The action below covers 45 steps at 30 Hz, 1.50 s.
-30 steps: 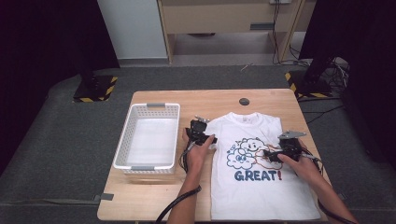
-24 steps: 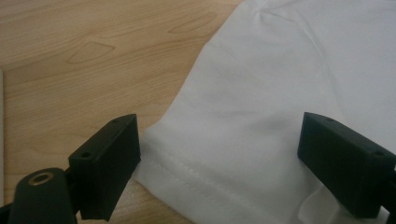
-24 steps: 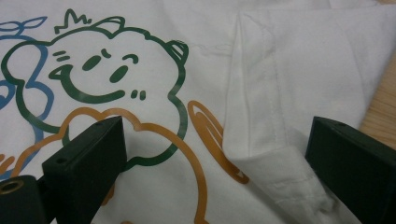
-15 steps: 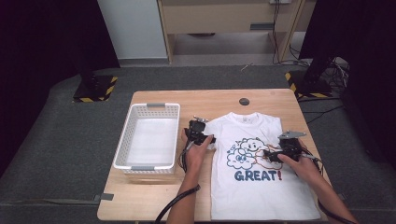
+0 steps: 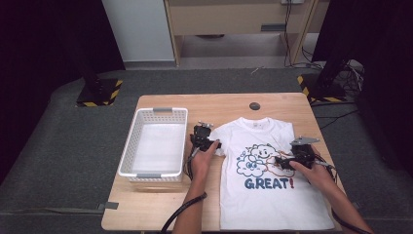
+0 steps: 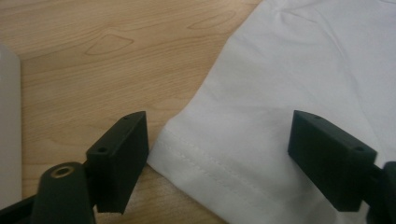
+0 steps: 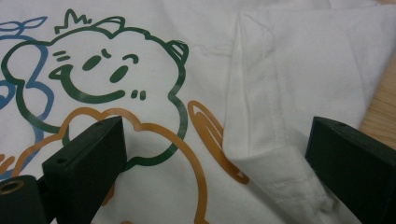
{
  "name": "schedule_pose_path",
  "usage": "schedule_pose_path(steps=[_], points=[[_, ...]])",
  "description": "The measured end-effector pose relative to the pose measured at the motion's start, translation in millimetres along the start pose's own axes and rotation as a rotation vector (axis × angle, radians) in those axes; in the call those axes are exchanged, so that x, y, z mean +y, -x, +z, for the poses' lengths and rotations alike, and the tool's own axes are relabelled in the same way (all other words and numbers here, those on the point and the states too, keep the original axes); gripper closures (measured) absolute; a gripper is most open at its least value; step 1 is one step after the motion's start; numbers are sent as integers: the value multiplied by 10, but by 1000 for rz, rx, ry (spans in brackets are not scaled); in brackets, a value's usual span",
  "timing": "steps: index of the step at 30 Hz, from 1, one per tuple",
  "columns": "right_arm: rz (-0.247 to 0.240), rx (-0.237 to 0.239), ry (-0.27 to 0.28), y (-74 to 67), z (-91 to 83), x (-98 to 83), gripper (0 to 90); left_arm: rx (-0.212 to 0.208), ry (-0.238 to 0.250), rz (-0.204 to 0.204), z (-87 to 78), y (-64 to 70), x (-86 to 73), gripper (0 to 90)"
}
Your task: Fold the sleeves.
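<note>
Two hand-held grippers work on a white T-shirt (image 5: 272, 195) that lies flat, print up, on the right half of a wooden desk (image 5: 160, 204), its hem reaching the near edge and its collar pointing toward the far edge. A white basket (image 5: 134, 141) stands on the left half, apart from the shirt.

The left gripper (image 5: 207, 143) is at the shirt's left sleeve (image 6: 261, 116). Its jaws have just been closing but are spread, with the stitched sleeve hem (image 6: 205, 163) lying between them and not yet pinched.

The right gripper (image 5: 287, 163) is over the right sleeve (image 7: 299, 93), which is already folded in over the cartoon print (image 7: 107, 79). Its jaws are also spread wide, straddling the fold, with no pad pressing the cloth.

The step in hand looks like folding the left sleeve inward to match. To do it well, the left jaws should come low enough to take both layers of the hem, close fully before lifting, and carry the sleeve across in a low arc so the body of the shirt does not drag. The right gripper could press lightly on the folded sleeve to keep it from slipping open.
</note>
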State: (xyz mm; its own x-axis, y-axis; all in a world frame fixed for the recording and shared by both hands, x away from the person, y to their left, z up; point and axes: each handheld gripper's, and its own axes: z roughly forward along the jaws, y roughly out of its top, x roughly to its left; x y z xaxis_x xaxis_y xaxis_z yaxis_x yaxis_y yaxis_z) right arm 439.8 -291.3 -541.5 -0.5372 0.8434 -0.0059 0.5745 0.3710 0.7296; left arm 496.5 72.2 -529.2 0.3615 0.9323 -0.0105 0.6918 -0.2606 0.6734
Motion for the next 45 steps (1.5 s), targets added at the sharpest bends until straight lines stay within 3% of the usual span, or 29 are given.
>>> schedule_pose_path(steps=[6,13,19,30,37,45], points=[[0,0,0,0,0,0,52,-7,13,17,-58,93,-37,377],[0,-1,0,-1,0,0,52,-21,10,21,-90,135,-25,697],[0,-1,-1,0,0,0,52,-10,38,14,-151,148,24,845],[4,-6,-2,-10,2,4,49,4,49,21,-251,98,114,866],[5,-12,-1,-77,19,20,49,21,14,19,-279,81,172,866],[3,-9,-4,-185,46,47,43,0,26,26,-338,81,202,866]])
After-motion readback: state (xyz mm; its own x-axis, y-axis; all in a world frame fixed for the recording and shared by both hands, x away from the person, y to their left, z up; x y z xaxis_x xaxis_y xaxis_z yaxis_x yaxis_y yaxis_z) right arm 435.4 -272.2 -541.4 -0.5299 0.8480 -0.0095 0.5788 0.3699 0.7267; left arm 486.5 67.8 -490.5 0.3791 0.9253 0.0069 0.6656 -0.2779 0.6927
